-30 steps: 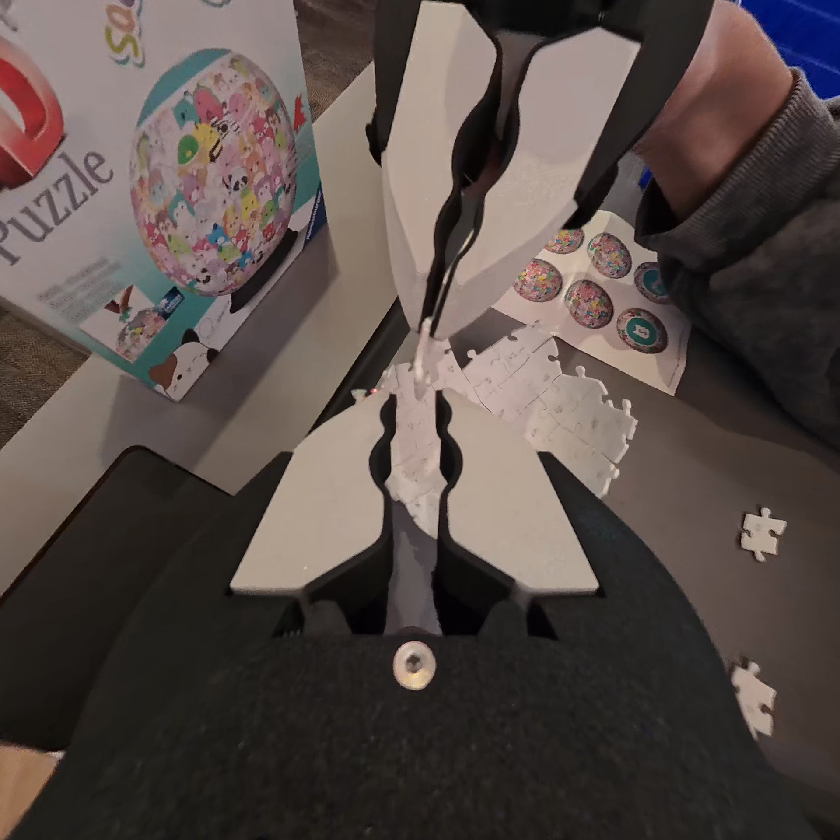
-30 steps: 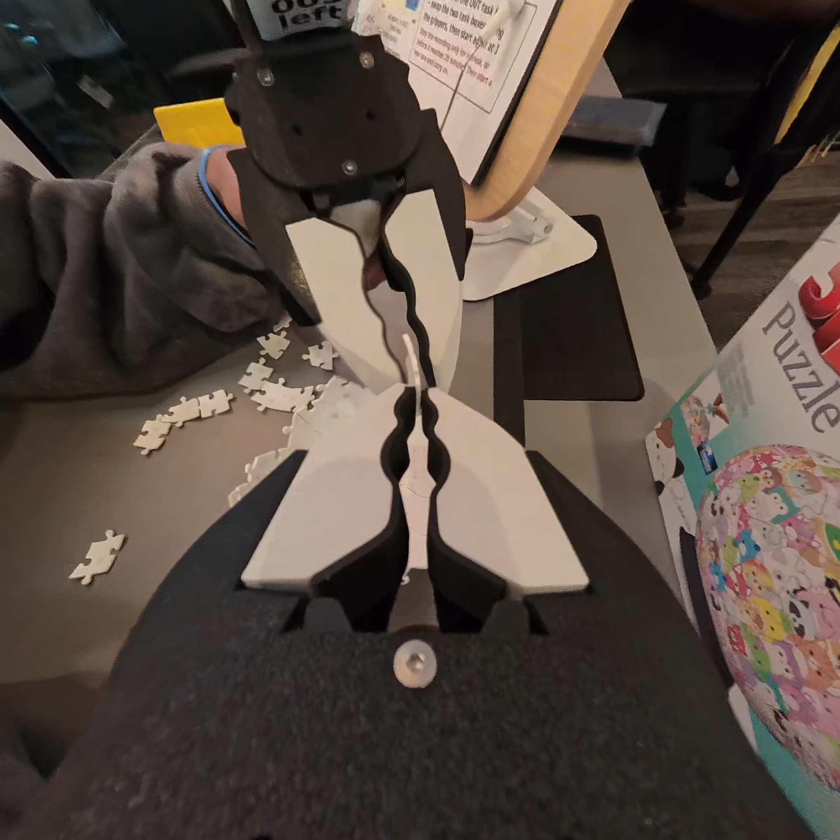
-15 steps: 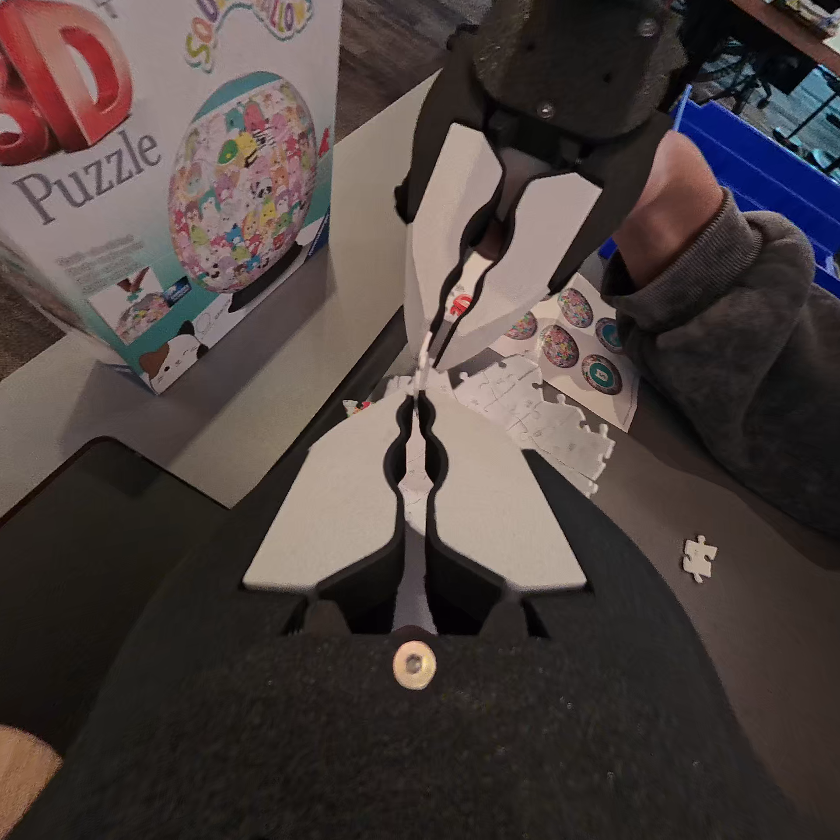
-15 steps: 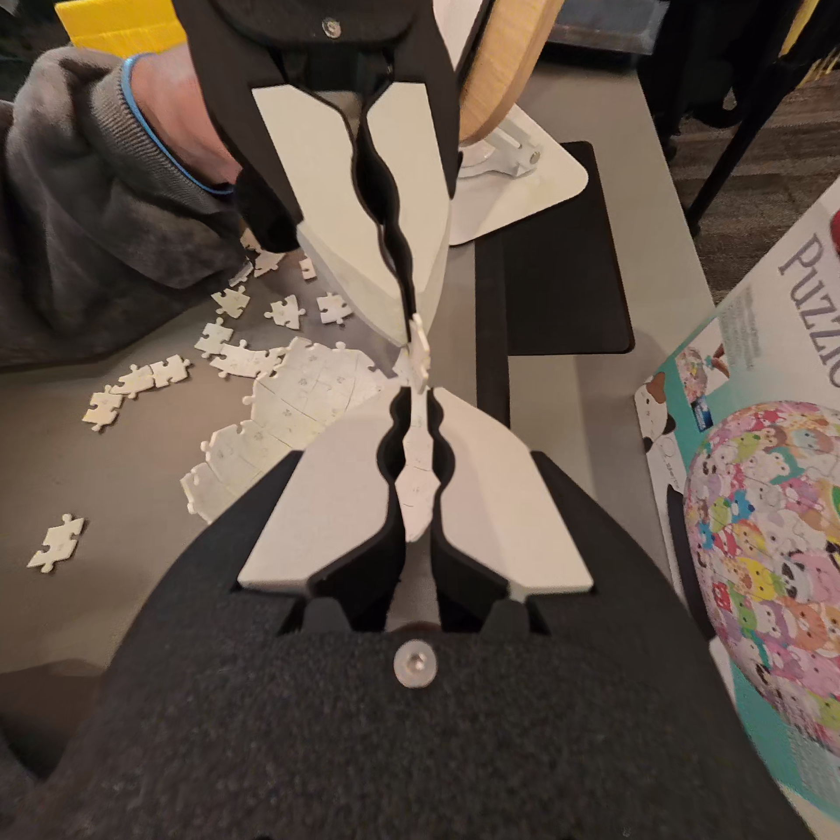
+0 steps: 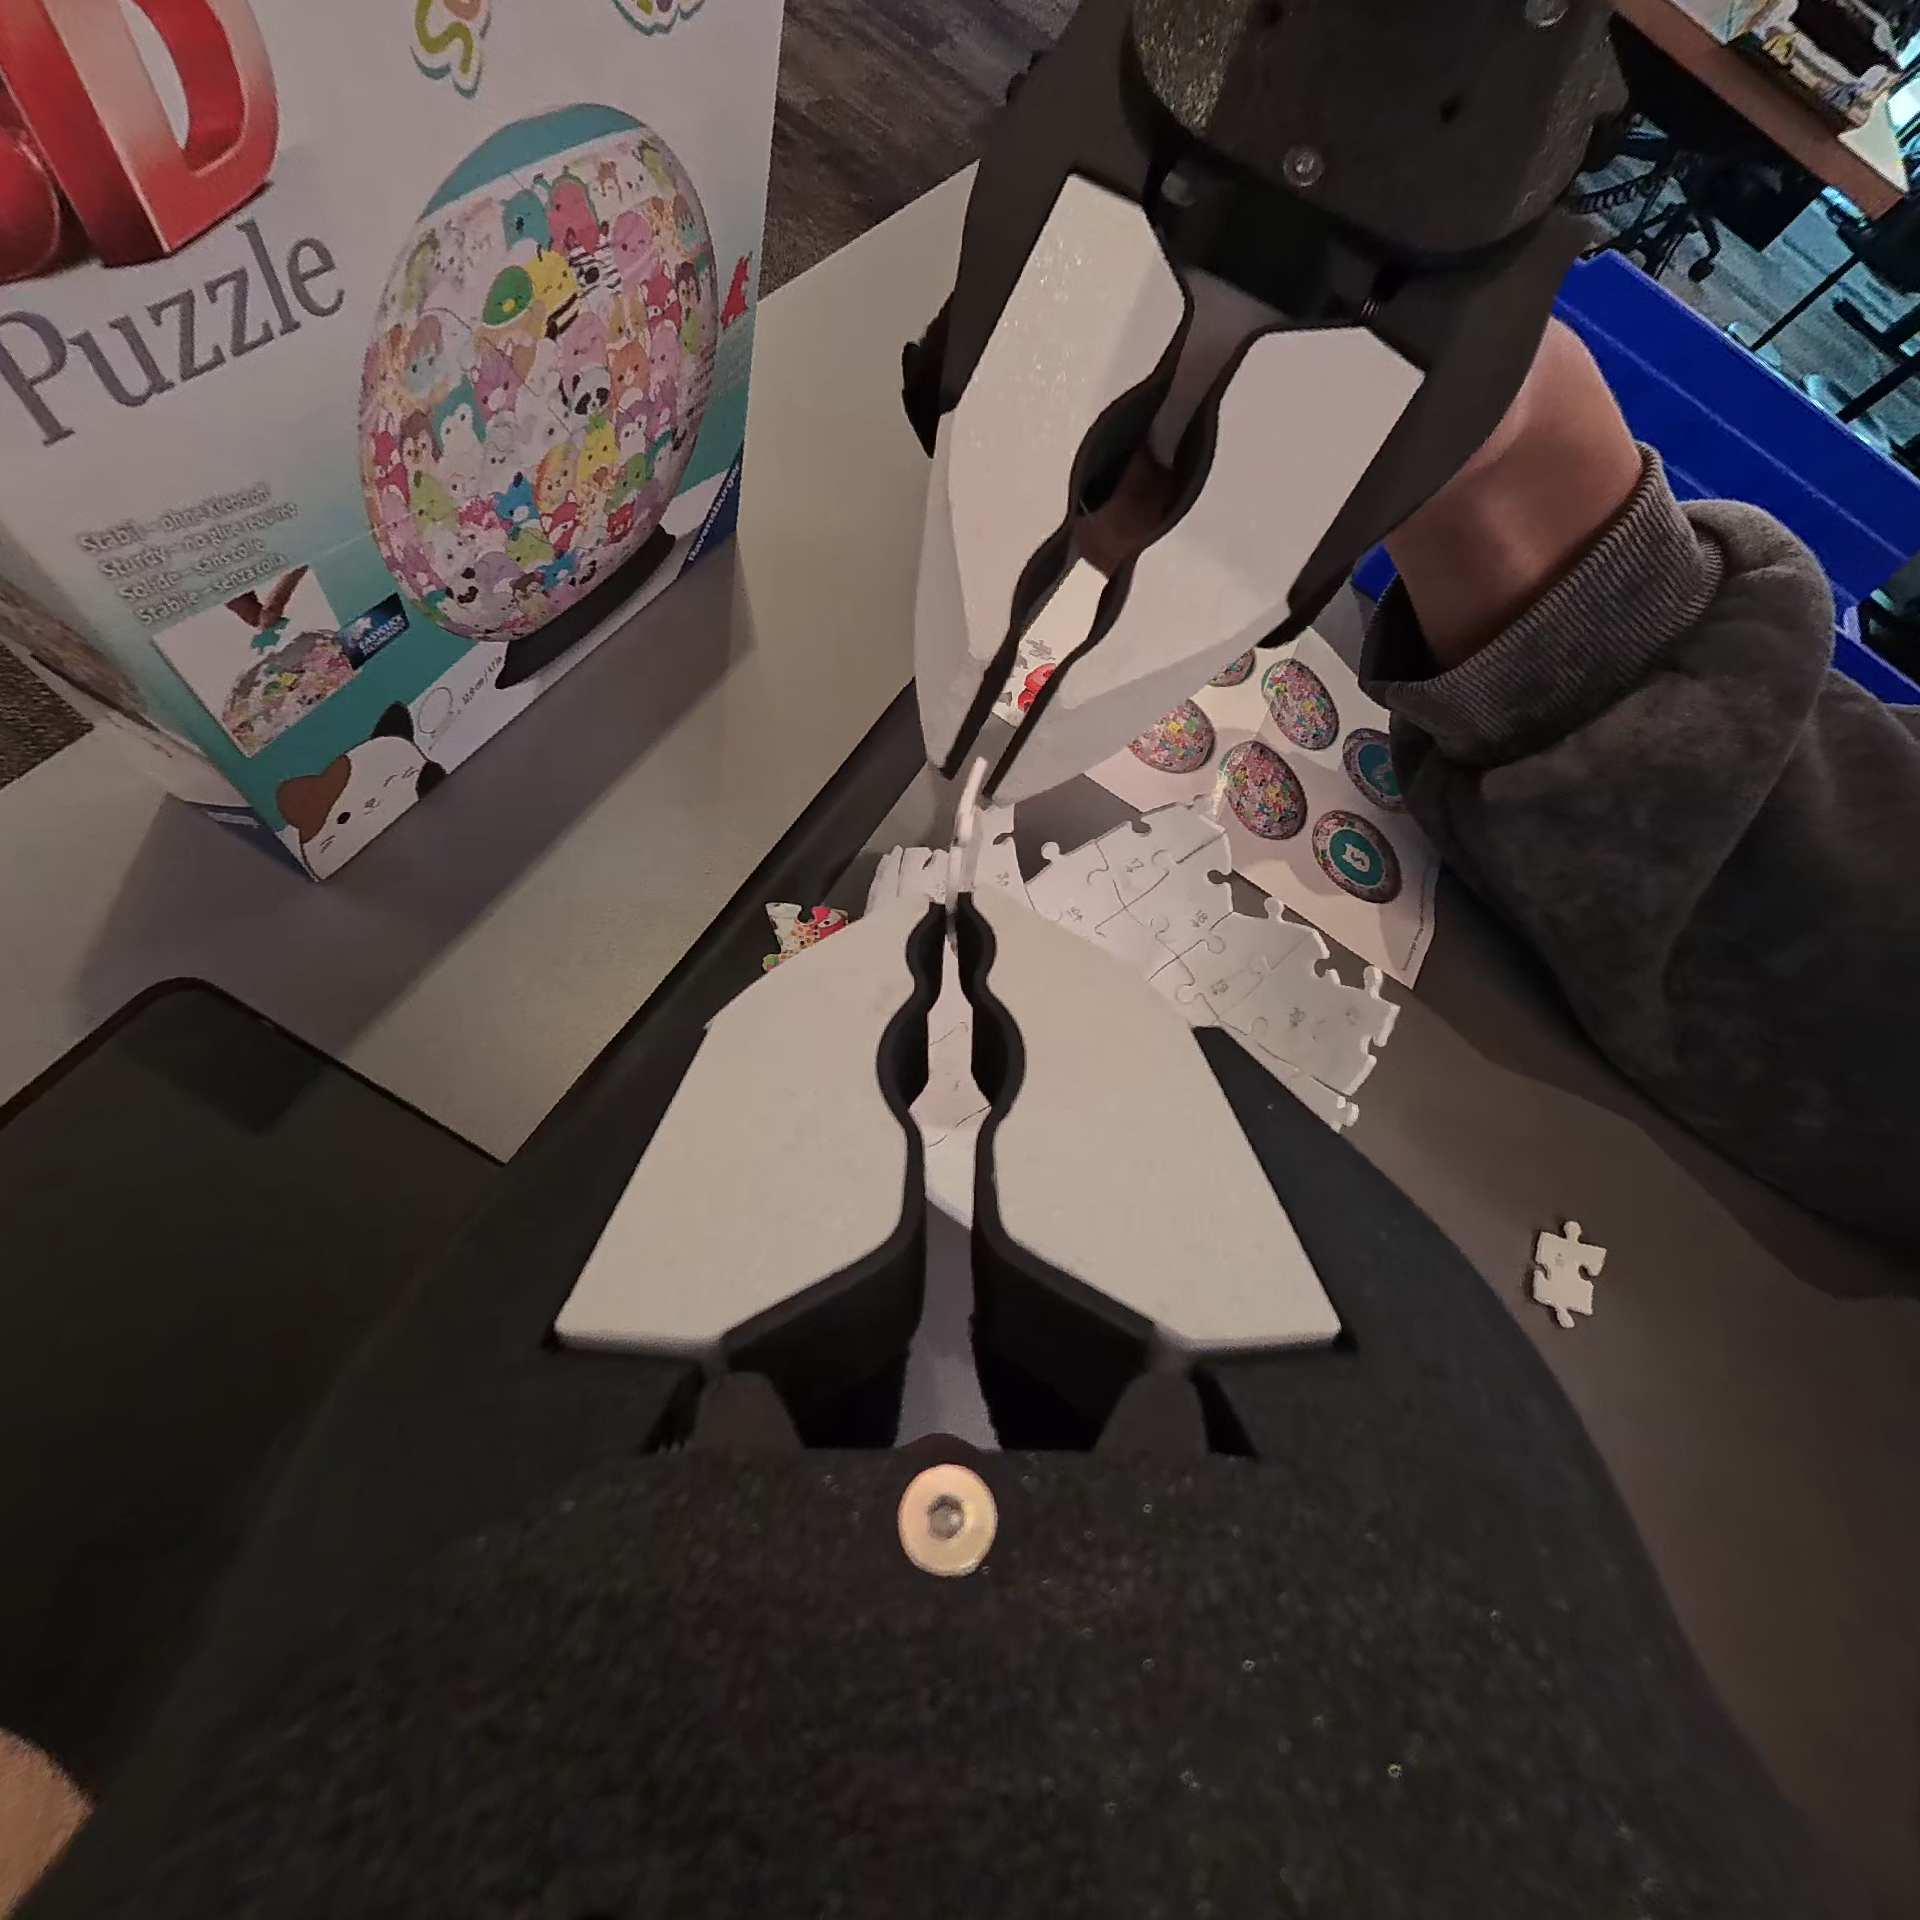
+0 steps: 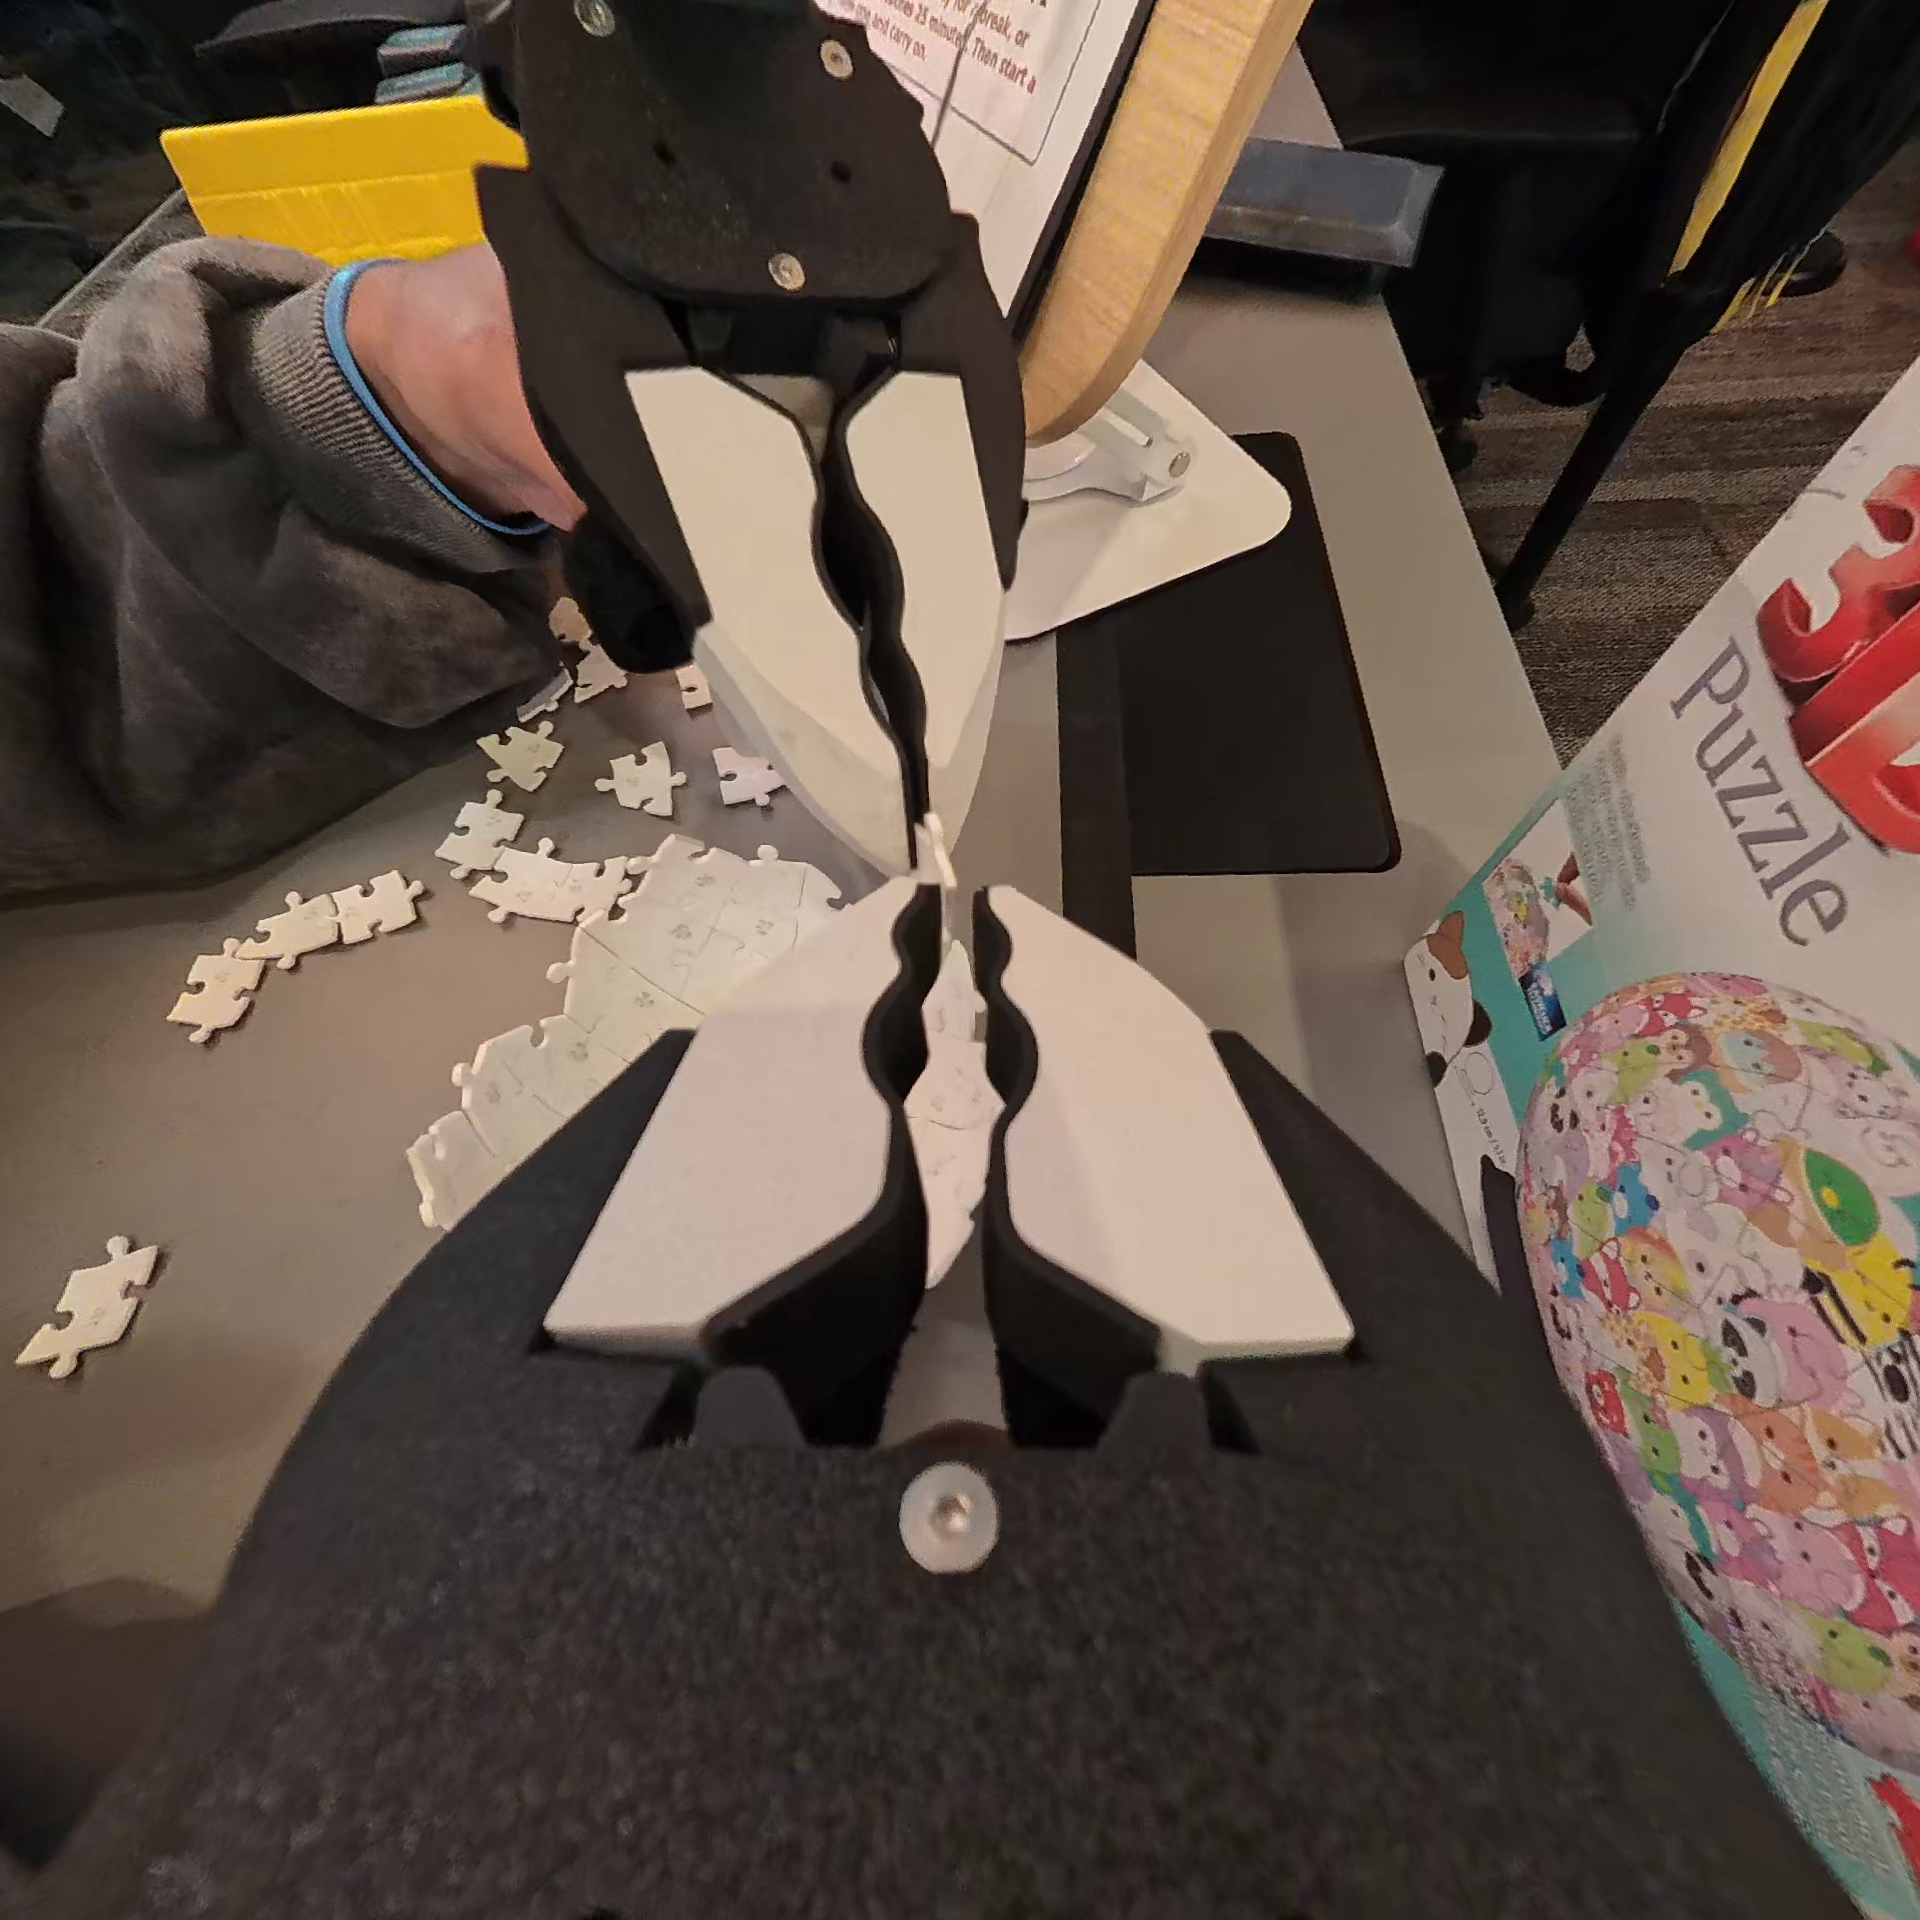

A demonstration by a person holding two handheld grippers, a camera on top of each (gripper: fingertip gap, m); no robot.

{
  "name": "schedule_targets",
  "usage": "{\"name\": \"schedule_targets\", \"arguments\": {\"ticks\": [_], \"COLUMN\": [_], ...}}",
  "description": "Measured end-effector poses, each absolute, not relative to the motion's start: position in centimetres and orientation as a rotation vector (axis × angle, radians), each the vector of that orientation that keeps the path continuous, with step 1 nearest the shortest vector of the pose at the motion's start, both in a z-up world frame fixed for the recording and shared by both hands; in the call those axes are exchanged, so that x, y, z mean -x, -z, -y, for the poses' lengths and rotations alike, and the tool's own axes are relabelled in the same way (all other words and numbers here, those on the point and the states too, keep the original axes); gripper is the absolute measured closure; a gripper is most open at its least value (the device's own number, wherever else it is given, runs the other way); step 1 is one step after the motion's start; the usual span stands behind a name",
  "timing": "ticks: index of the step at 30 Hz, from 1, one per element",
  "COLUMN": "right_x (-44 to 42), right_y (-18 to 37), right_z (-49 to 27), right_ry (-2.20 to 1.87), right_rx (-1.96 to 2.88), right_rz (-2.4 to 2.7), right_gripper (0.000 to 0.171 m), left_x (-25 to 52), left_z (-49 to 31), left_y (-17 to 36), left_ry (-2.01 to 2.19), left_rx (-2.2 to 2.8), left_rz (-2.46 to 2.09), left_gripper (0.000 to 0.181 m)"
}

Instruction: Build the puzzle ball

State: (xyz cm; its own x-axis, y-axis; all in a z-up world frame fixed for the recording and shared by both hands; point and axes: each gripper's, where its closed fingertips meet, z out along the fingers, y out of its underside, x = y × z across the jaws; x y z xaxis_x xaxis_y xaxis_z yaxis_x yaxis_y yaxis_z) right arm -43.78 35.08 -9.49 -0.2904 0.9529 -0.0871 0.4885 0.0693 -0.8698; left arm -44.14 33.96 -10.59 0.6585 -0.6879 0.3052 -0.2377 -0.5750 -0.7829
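in my left wrist view the puzzle box (image 5: pixel 343 436) stands at far left on the pale table (image 5: pixel 582 873), printed with lettering and a picture of the finished ball. my left gripper (image 5: pixel 951 920) is clenched on the edge of a curved, joined section of white puzzle pieces (image 5: pixel 1226 956), which spreads to the right over the dark mat (image 5: pixel 1714 1403). just past my tips, my right gripper (image 5: pixel 971 774) points back at me, pinching a single white puzzle piece (image 5: pixel 968 831) edge-on against that section's rim. right of it lie an instruction sheet (image 5: pixel 1340 821) with round pictures and one loose piece (image 5: pixel 1567 1270). only my right wrist view shows scattered loose pieces (image 6: pixel 312 925) on the left and a wooden-edged stand holding a printed page (image 6: pixel 1143 208) behind; there the box sits at far right.
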Motion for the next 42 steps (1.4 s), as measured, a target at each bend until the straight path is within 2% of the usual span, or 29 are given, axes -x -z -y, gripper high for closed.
{"name": "schedule_targets", "arguments": {"ticks": [9, 11, 15, 29, 42], "right_x": [44.0, 44.1, 43.8, 44.4, 44.5], "right_y": [11.1, 12.0, 13.4, 14.4, 14.4], "right_z": [-35.2, -35.3, -36.0, -35.5, -35.7], "right_ry": [-1.001, -0.914, -0.733, -0.583, -0.508], "right_rx": [1.430, 1.420, 1.406, 1.349, 1.299], "right_rz": [1.920, 1.975, 2.092, 2.241, 2.246], "right_gripper": [0.169, 0.169, 0.169, 0.169, 0.169], "left_x": [44.8, 45.5, 45.7, 45.4, 45.1], "left_z": [-33.9, -33.9, -33.7, -34.0, -34.7], "left_y": [12.4, 13.3, 14.4, 16.0, 16.4], "left_ry": [0.675, 0.585, 0.543, 0.512, 0.494], "left_rx": [2.222, 2.270, 2.327, 2.374, 2.356], "left_rz": [-0.756, -0.788, -0.807, -0.820, -0.800], "left_gripper": [0.179, 0.166, 0.160, 0.161, 0.169]}}
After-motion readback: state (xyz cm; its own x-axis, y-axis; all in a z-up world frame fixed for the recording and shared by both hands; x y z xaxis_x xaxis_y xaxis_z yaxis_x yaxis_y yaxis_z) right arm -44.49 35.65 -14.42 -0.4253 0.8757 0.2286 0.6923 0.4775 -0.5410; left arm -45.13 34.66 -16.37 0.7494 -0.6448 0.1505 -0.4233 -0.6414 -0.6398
